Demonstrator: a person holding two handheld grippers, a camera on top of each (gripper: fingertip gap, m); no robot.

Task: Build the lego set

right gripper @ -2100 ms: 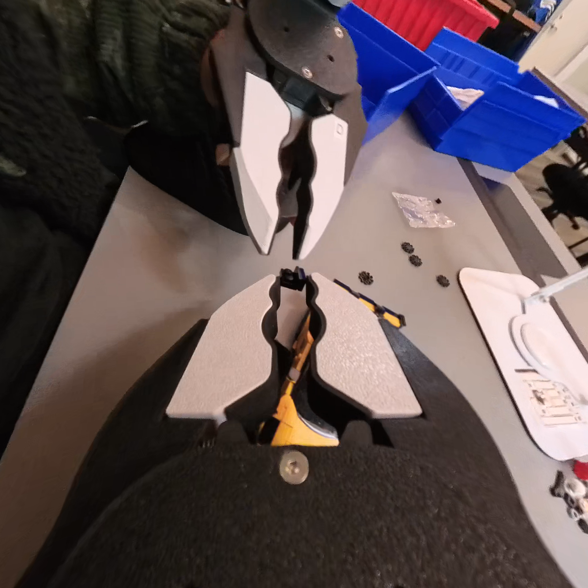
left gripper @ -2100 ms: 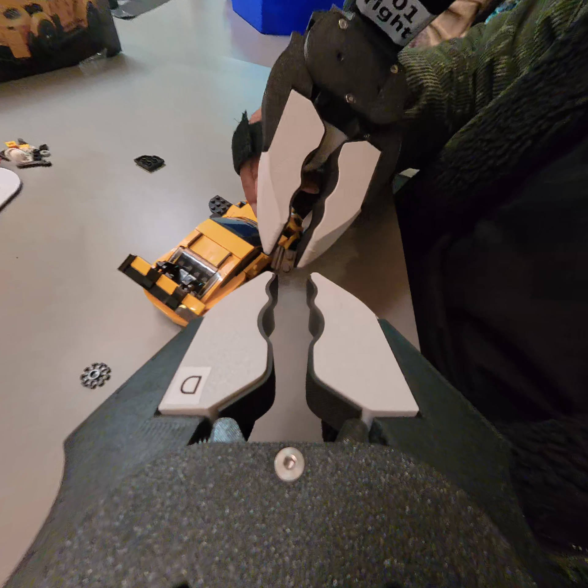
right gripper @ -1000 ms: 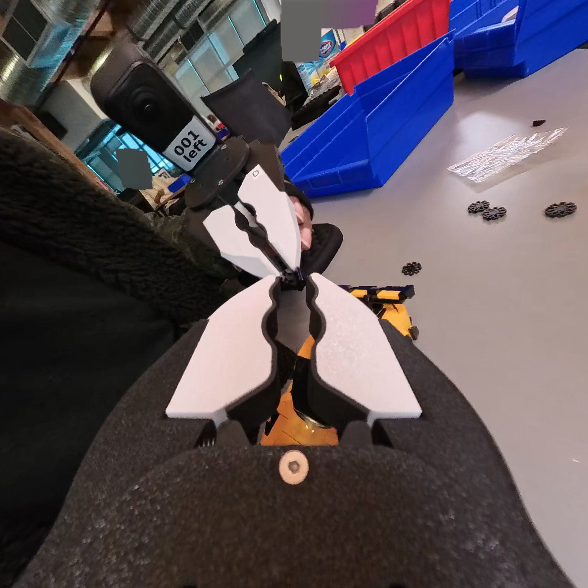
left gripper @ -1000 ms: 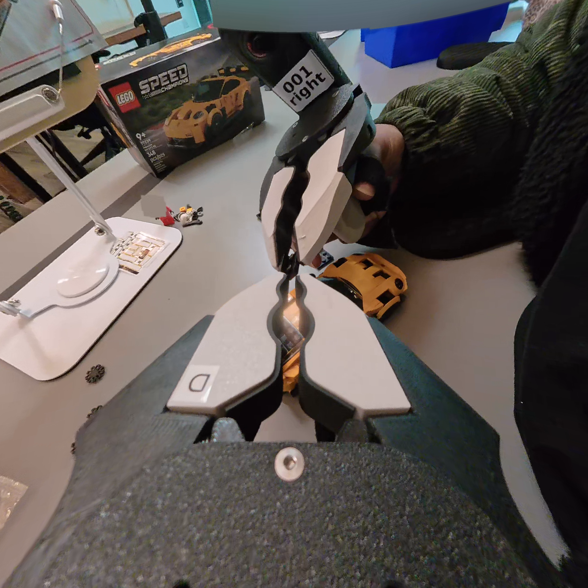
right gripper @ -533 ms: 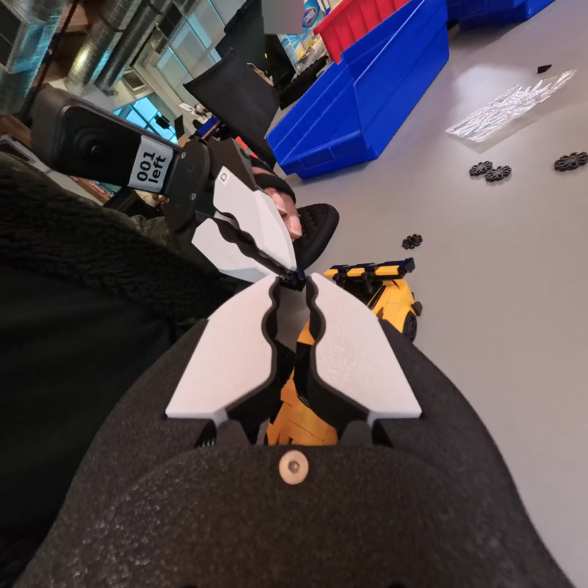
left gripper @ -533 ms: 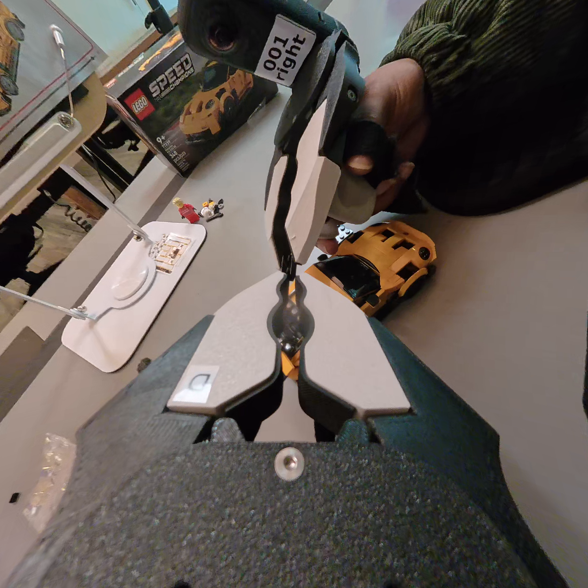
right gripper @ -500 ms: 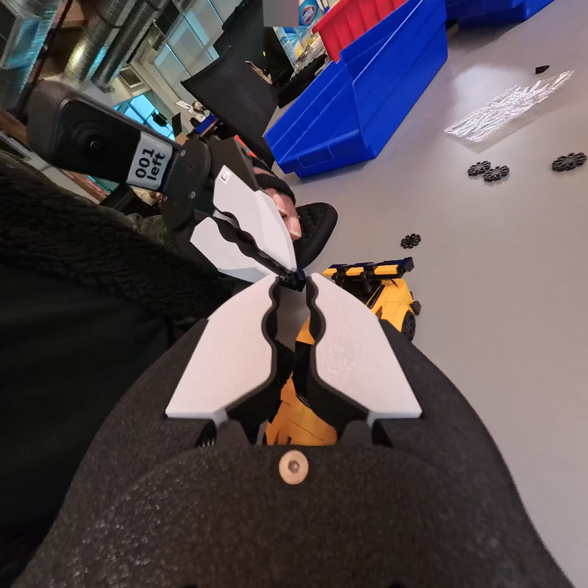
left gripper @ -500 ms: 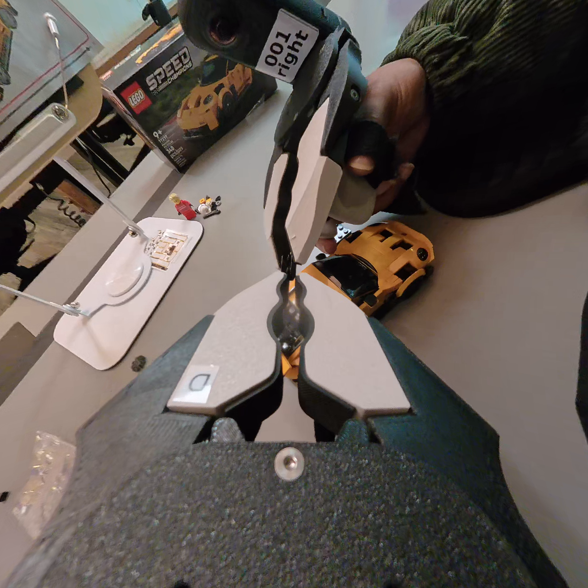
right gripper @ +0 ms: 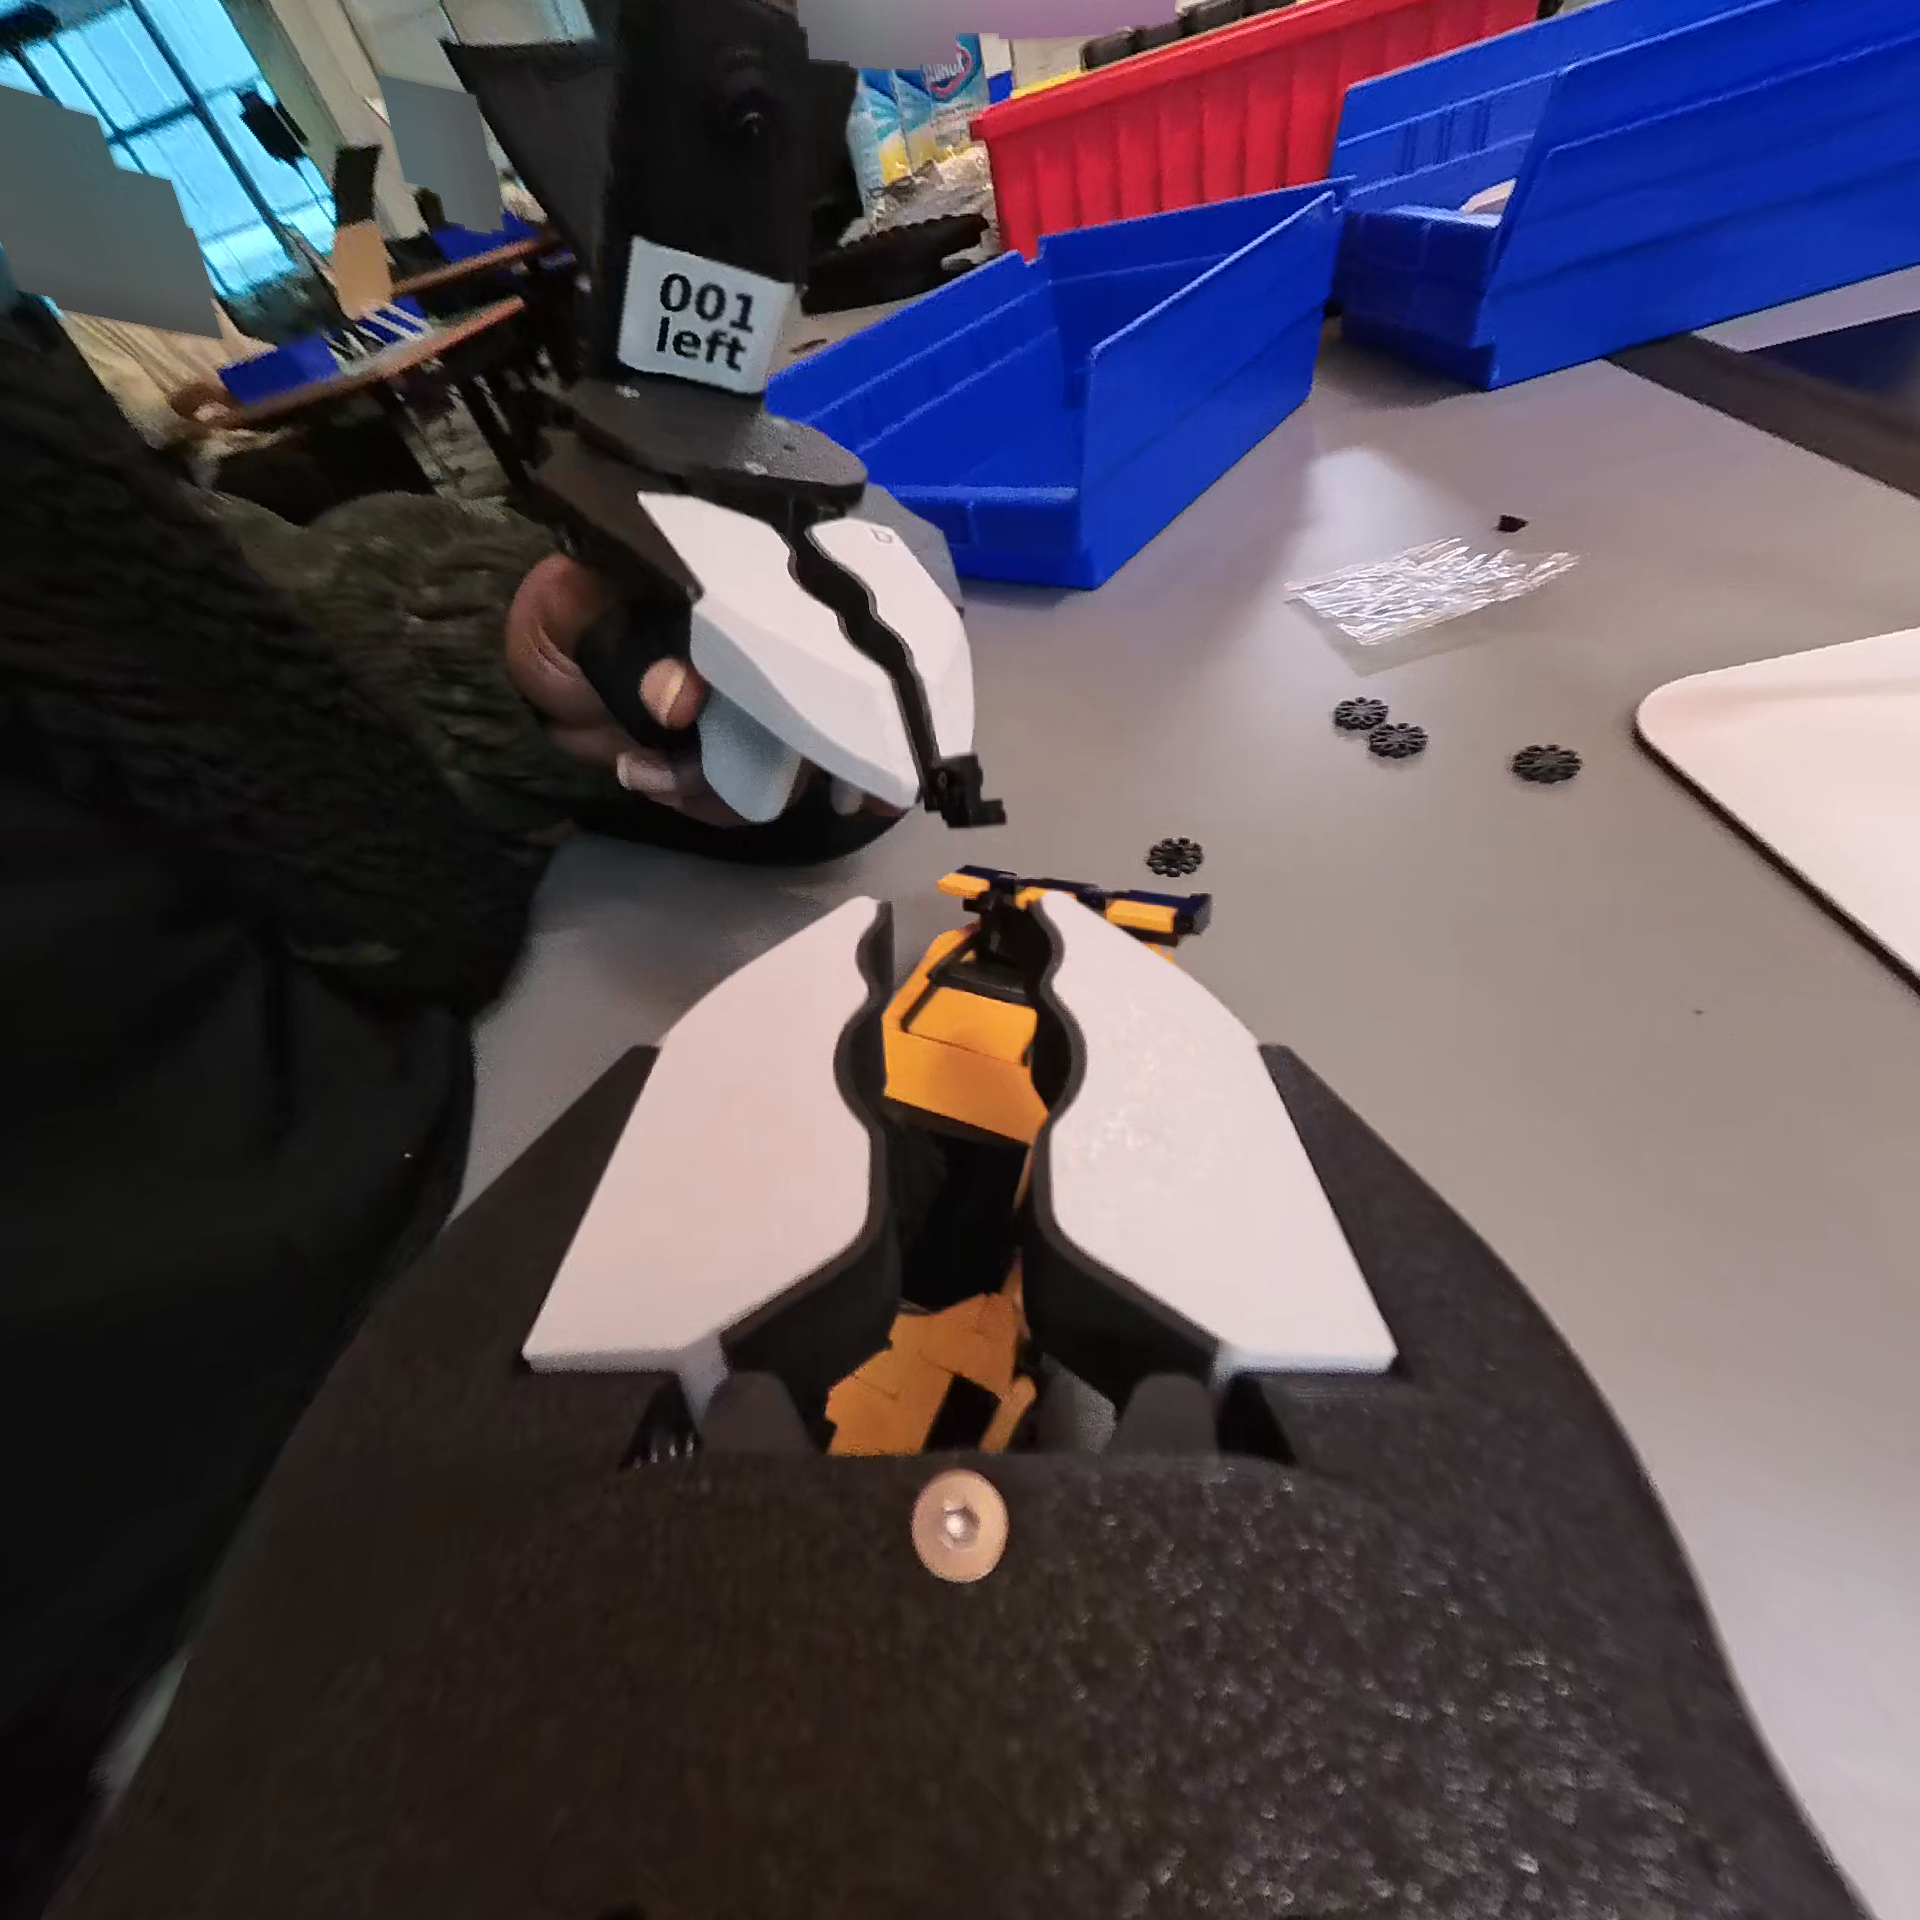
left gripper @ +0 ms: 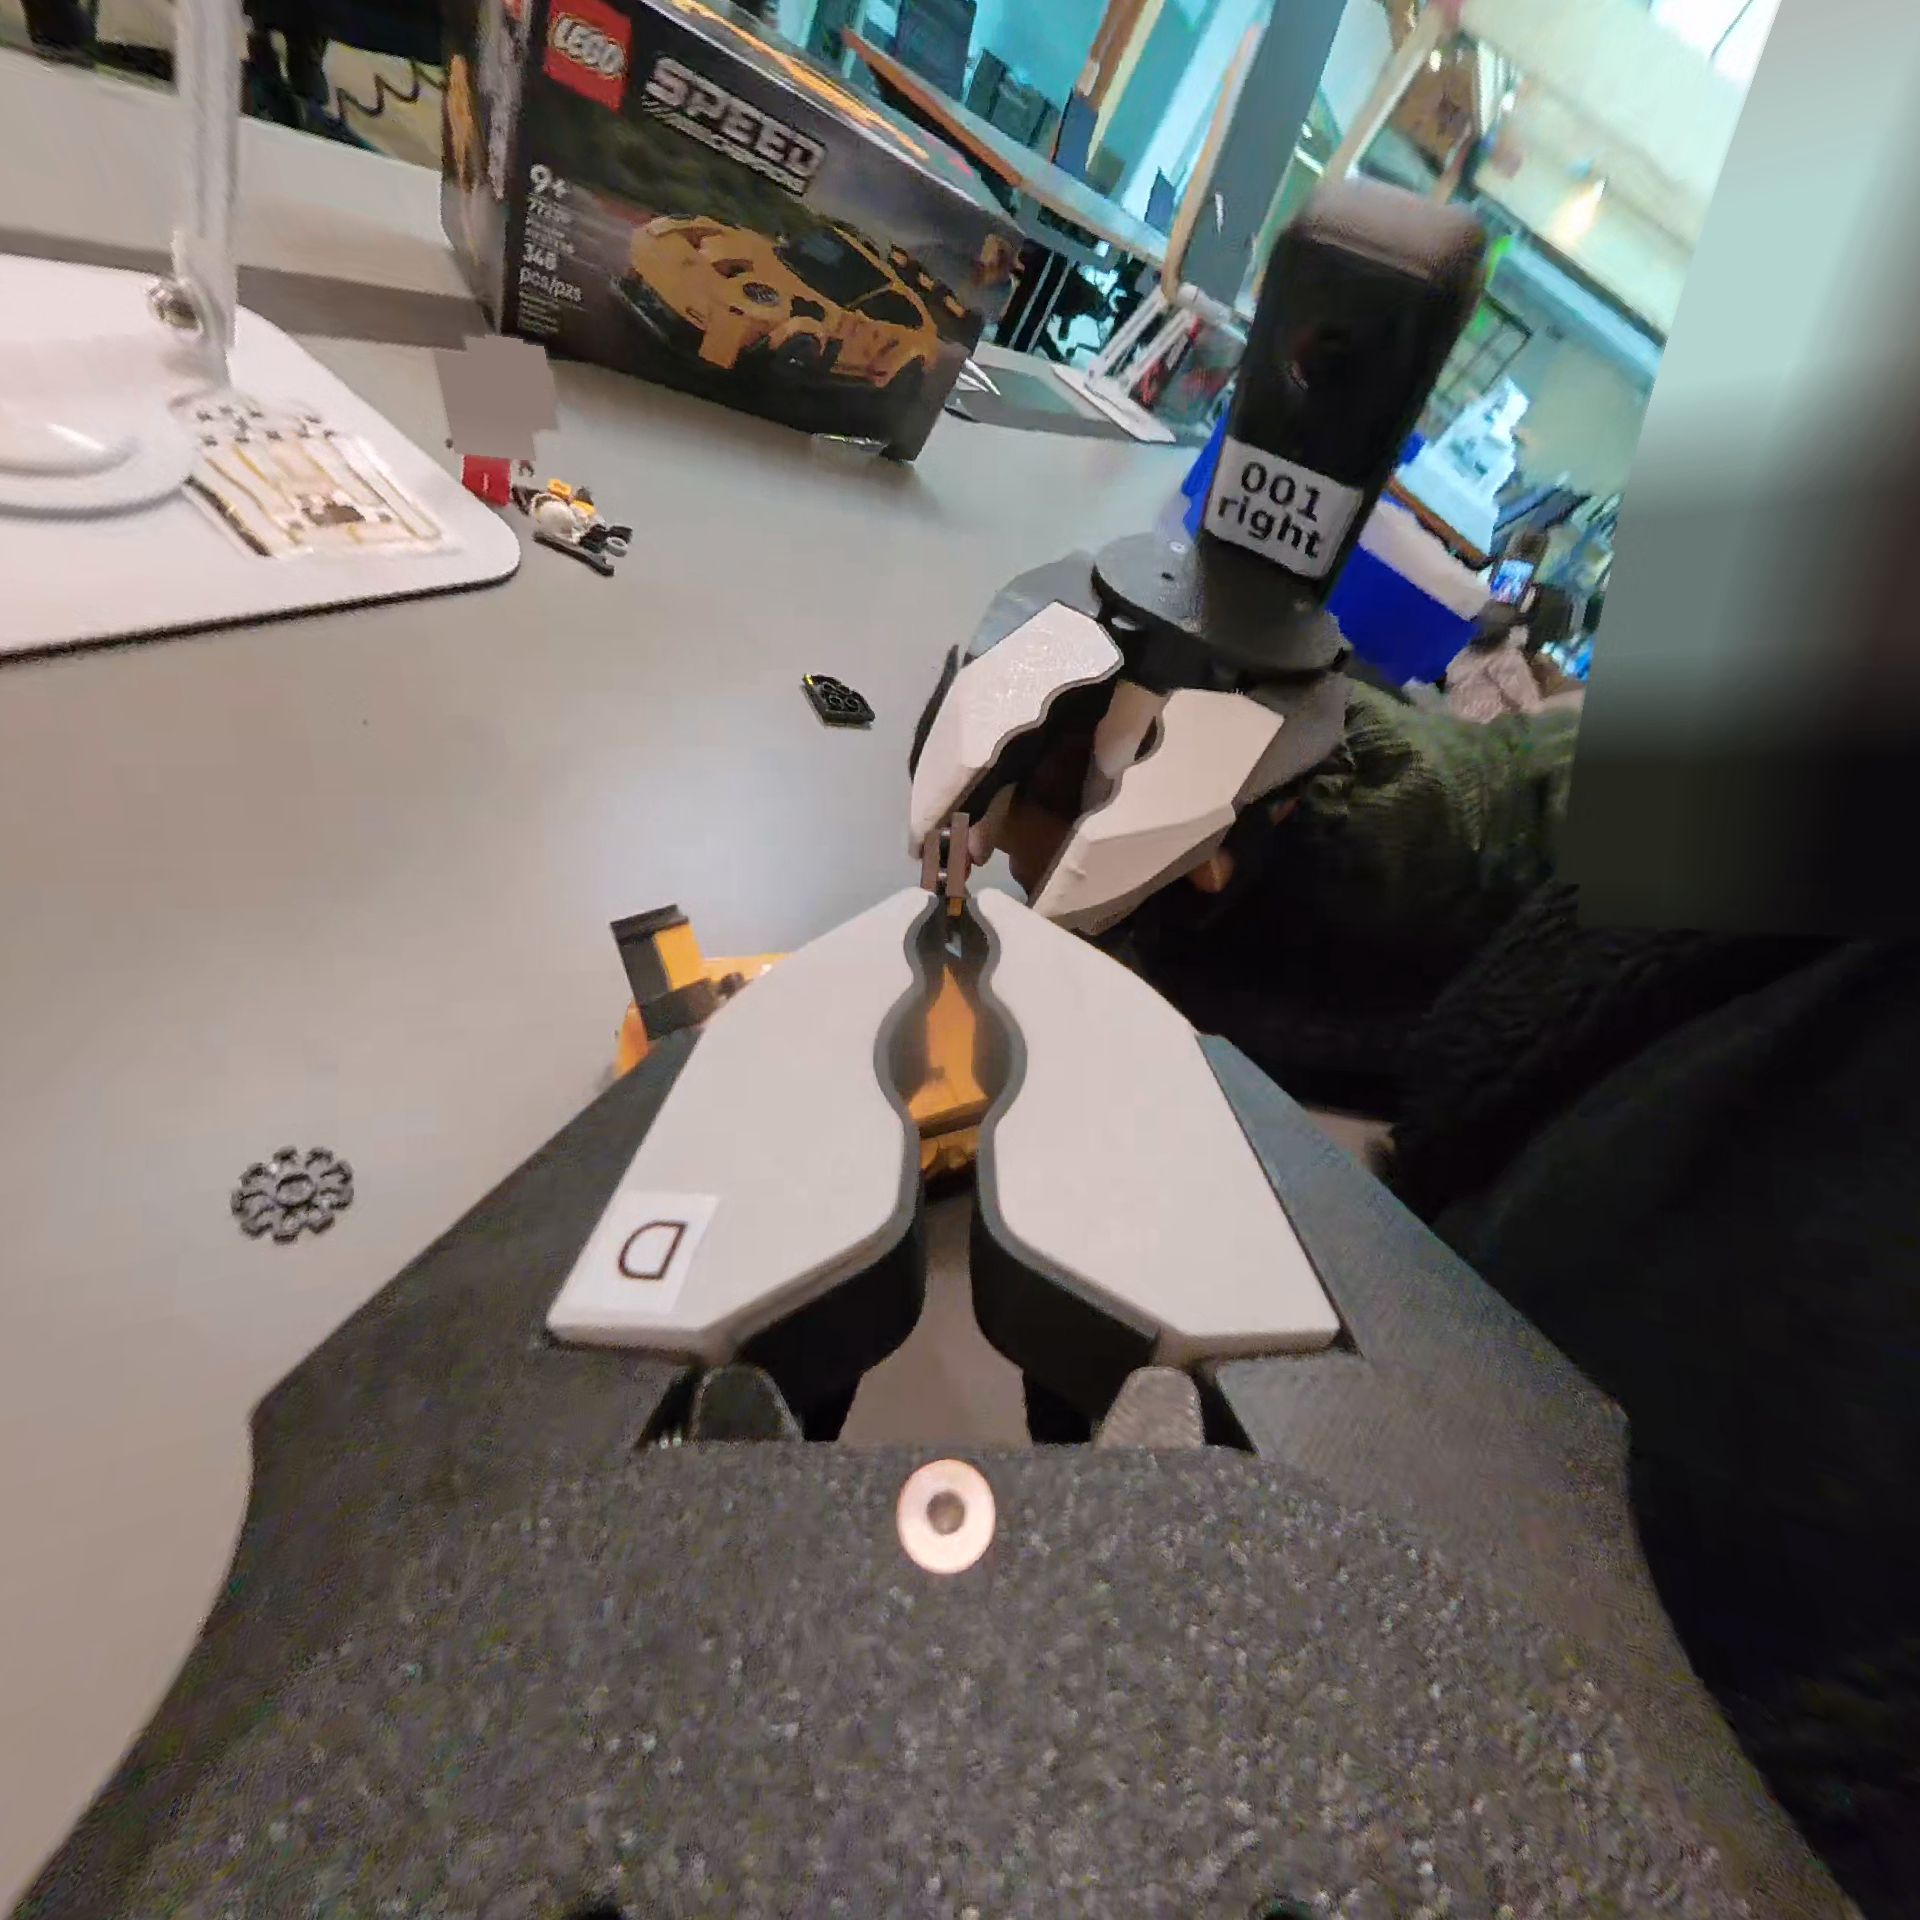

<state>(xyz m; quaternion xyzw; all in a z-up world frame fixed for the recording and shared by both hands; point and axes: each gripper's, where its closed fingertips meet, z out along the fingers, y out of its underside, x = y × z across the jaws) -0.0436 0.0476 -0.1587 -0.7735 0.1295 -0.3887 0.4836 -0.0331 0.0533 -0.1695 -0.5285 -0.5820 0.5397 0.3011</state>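
While the left gripper (right gripper: 961, 800) pinches a small black piece (right gripper: 966, 795) at its very tips, it hangs above the yellow car (right gripper: 961, 1039), just off the rear wing (right gripper: 1075, 902); likely so the piece can be lined up from above. Right gripper (right gripper: 961, 914) stands narrowly parted and empty, over the car on the grey table (right gripper: 1455, 1039), free to steady it. Half a second ago both tip pairs met on the piece; now only the left grips it, the right has let go and drawn apart. Black wheel hubs (right gripper: 1397, 738) lie well apart, unused.
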